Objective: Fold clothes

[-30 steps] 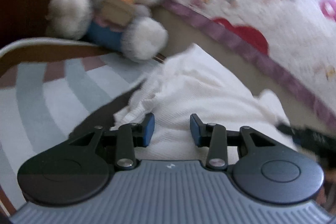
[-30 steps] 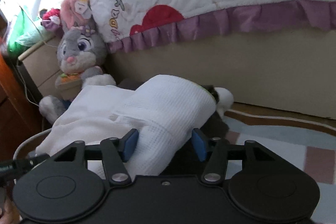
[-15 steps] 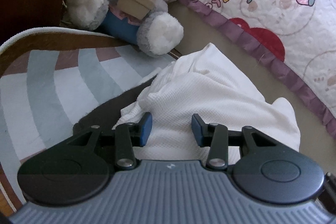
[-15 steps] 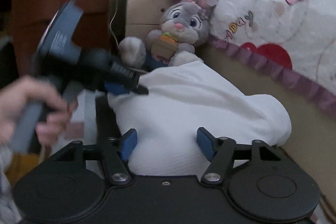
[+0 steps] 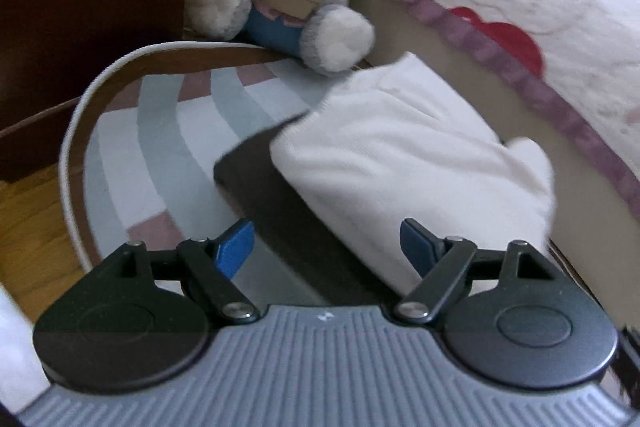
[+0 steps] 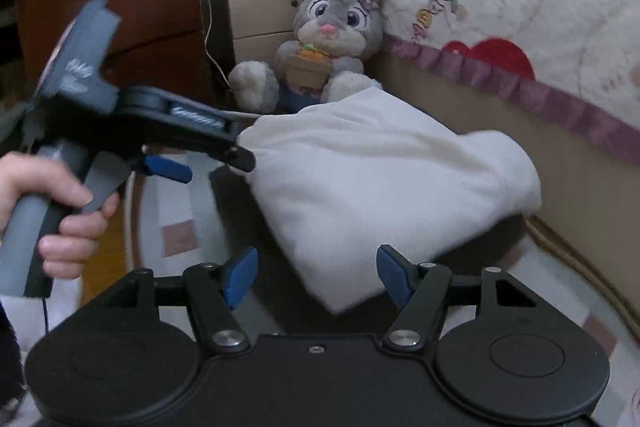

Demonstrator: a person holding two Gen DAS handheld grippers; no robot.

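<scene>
Folded white garment (image 5: pixel 404 155) lying on a dark cloth (image 5: pixel 280 211), just in front of the plush rabbit (image 6: pixel 332 43).

Your left gripper (image 5: pixel 327 245) is opening, nothing between its pads; your right gripper (image 6: pixel 313 273) stands spread, gripping nothing. The garment looks soft, light and floppy, so pinch a doubled edge or corner.

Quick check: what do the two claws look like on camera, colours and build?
Left claw: ribbed grey body, two black round housings, black linkage arms with silver pivots, blue pads. Right claw: same build, all-black body. In the right wrist view the left claw has a grey handle with pale markings on its grey top.
</scene>
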